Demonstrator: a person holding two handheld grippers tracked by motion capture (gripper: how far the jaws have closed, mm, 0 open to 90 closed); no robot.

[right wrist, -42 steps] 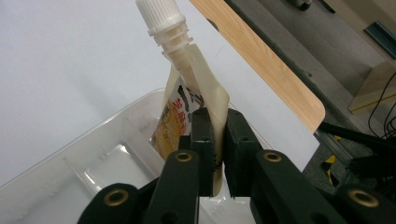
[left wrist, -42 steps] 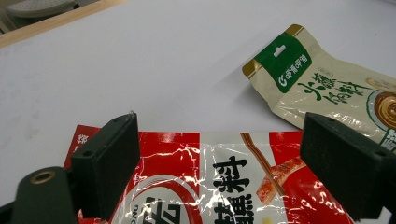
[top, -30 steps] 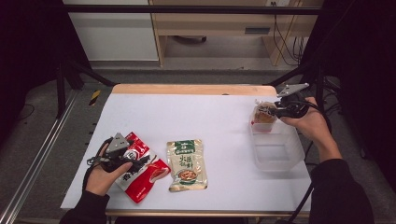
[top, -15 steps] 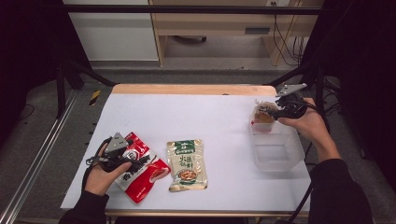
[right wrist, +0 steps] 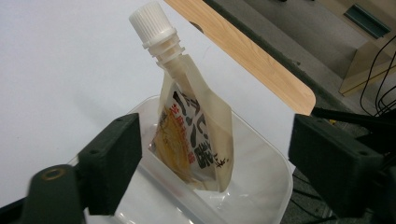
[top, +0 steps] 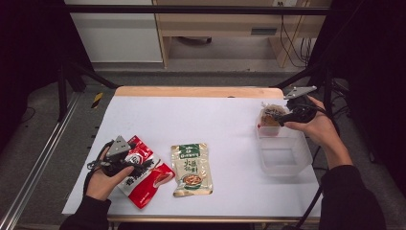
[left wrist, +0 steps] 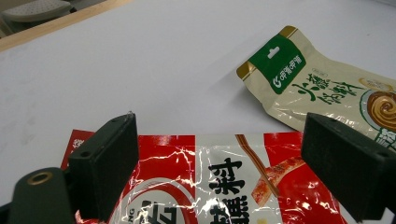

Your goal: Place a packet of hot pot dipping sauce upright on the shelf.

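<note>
A red sauce packet (top: 143, 176) lies flat at the near left of the white table (top: 210, 120). My left gripper (top: 128, 160) rests over it, open, and in the left gripper view (left wrist: 222, 135) the red packet (left wrist: 210, 182) lies under the wide-apart jaws. A beige packet with a green top (top: 191, 167) lies just to its right (left wrist: 317, 84). At the right, a spouted pouch (top: 269, 117) stands leaning in the far end of a clear plastic container (top: 283, 155). My right gripper (top: 281, 117) is open around the pouch (right wrist: 196, 135) without touching it (right wrist: 215, 140).
The table's wooden far edge (top: 196, 91) runs behind the container (right wrist: 266, 186). Past it stand a cabinet and a desk with cables. Dark frame bars flank both sides of the table.
</note>
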